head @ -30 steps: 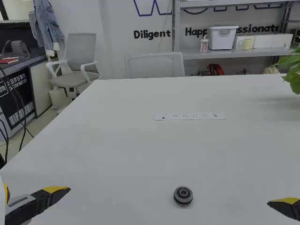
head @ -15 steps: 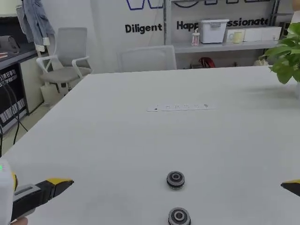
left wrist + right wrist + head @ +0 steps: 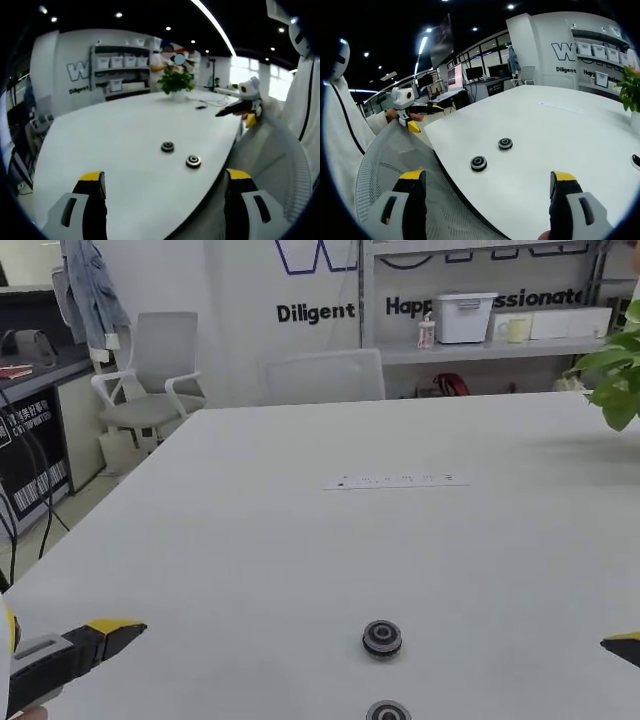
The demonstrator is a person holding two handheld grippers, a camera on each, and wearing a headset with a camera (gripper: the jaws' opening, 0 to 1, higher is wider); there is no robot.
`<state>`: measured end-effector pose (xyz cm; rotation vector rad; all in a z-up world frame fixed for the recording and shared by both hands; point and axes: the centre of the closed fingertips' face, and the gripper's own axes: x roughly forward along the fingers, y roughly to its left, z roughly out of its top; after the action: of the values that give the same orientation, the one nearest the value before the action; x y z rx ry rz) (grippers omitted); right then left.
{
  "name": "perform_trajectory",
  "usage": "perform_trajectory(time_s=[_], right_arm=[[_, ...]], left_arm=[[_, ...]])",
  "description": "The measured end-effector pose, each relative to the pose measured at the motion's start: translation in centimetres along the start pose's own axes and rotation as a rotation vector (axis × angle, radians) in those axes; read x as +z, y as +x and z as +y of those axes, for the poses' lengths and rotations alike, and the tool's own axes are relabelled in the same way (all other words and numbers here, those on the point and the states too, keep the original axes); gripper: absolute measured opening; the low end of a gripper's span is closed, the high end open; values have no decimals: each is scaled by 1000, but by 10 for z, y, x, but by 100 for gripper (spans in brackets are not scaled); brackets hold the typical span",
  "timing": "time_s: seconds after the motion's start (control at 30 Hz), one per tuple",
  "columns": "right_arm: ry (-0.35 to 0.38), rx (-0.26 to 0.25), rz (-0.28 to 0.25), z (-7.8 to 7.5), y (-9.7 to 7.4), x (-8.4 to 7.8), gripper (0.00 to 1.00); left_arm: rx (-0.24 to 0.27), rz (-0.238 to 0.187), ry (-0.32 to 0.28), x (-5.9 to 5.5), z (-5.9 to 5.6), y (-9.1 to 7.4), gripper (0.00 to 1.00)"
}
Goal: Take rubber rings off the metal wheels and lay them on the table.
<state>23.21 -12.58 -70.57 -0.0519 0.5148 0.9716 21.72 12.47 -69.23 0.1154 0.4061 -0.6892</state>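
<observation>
Left gripper (image 3: 165, 200), right gripper (image 3: 485, 200): wide open, empty. Metal wheels (image 3: 168, 146) ahead, probably heavy; rubber rings (image 3: 382, 650) probably soft, stretchy. Pinch outer edge.

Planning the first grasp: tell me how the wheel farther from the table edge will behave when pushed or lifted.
The farther wheel lies flat on the table, so a push should probably slide it, not roll it. Its centre looks metallic, so it is likely stiff and heavy for its size.
</observation>
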Motion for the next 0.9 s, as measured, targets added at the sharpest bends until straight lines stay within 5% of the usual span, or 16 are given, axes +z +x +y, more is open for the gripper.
perform_trajectory(time_s=[0.3,0.9], right_arm=[[-15,24,-3,9,1,2,100],[13,-16,-9,5,-19,-7,99]], left_arm=[[17,12,8,-3,-1,-8,100],[18,27,10,-6,-6,-16,100]])
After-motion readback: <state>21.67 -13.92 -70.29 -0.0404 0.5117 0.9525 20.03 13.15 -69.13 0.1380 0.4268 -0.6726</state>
